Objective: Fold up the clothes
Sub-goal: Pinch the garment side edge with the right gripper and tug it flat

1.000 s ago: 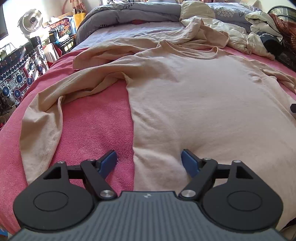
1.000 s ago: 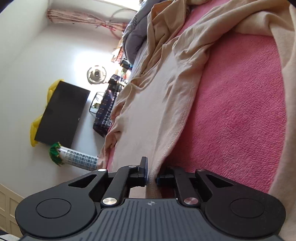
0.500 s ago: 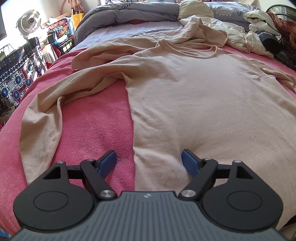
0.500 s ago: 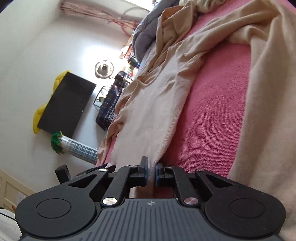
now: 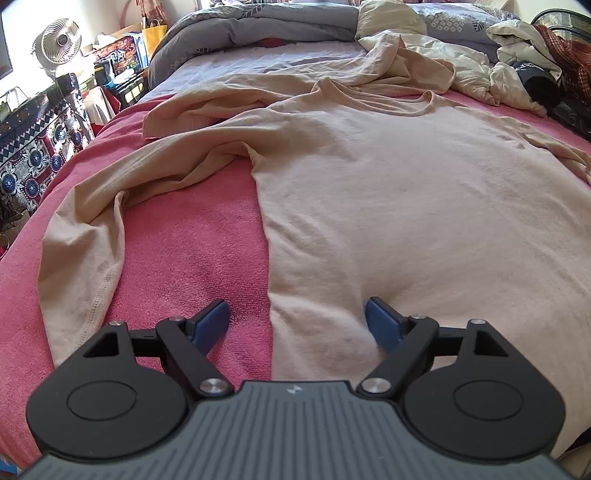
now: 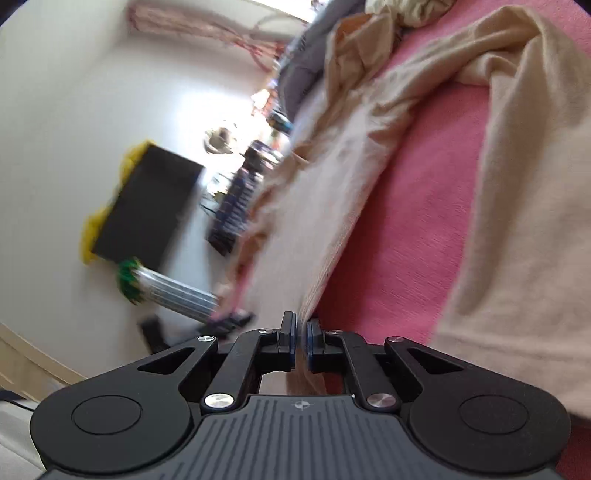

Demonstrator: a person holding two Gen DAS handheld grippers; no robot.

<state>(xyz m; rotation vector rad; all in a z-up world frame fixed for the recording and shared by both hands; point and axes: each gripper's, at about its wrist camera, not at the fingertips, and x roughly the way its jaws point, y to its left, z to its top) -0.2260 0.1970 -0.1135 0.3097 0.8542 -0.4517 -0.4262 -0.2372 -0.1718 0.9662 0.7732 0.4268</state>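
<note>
A beige long-sleeved shirt (image 5: 388, 184) lies spread flat on the pink blanket (image 5: 184, 240), with its left sleeve (image 5: 85, 251) trailing down the left side. My left gripper (image 5: 295, 310) hovers over the shirt's lower left edge. Its jaws are wide and opening, and the hem lies under the gap, untouched by the pads. In the blurred, rolled right wrist view, my right gripper (image 6: 301, 325) is closing tight on the stitched end of the sleeve (image 6: 314, 206), fabric pinched between its pads. The shirt's body (image 6: 517, 221) fills that view's right side.
A grey duvet (image 5: 258, 18) and a heap of crumpled clothes (image 5: 509, 40) crowd the far end of the bed. A fan (image 5: 61, 37) and a patterned cloth (image 5: 33, 147) stand off the bed's left side. A dark screen (image 6: 147, 206) hangs on the white wall.
My right gripper has carried the sleeve end sideways toward the shirt's body, which now looms larger in its blurred view. The left gripper has stayed put.
</note>
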